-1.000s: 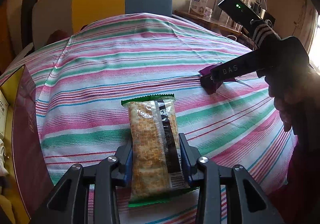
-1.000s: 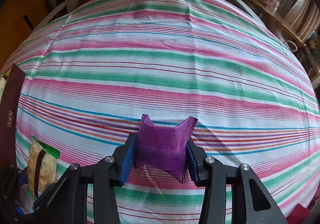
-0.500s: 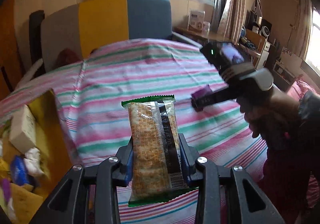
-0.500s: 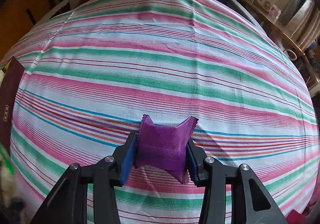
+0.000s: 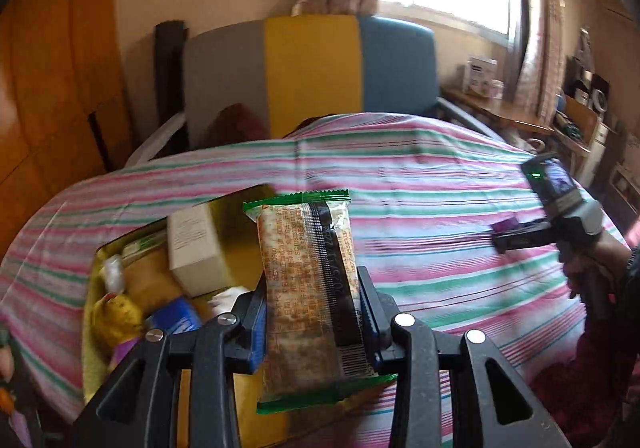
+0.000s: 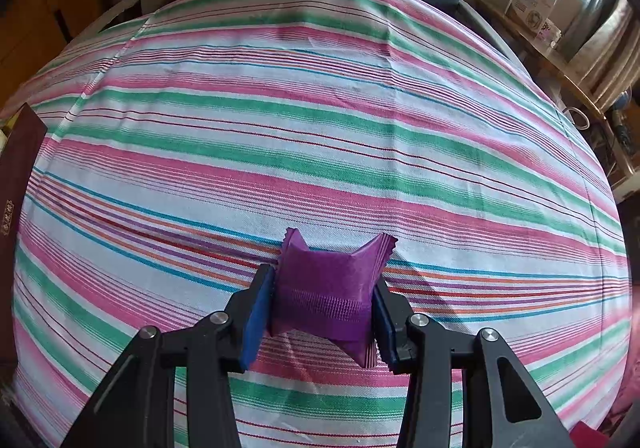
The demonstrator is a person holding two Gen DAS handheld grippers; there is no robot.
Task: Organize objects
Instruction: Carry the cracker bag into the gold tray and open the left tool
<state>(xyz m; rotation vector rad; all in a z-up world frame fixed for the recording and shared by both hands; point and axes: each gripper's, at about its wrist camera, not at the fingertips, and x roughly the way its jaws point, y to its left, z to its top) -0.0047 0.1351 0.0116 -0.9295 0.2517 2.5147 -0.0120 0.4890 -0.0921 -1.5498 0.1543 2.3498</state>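
Observation:
My left gripper (image 5: 314,322) is shut on a green-edged snack bar packet (image 5: 310,288) and holds it raised, beside and above an open yellow-lined box (image 5: 248,200) at the left. The box holds a cream carton (image 5: 198,248), a blue packet (image 5: 176,318) and other small items. My right gripper (image 6: 322,314) is shut on a small purple sachet (image 6: 330,288) just above the striped cloth (image 6: 320,128). The right gripper also shows in the left wrist view (image 5: 532,234), far right, with the sachet (image 5: 505,226) at its tip.
The striped cloth covers a rounded table. A grey, yellow and blue chair (image 5: 312,68) stands behind it. The dark red box wall (image 6: 16,176) shows at the left edge of the right wrist view. A side shelf with a white carton (image 6: 532,10) stands at the right.
My left gripper has risen and swung left with the snack bar, bringing the open box and its contents into view. The right gripper has stayed nearly still, holding the purple sachet.

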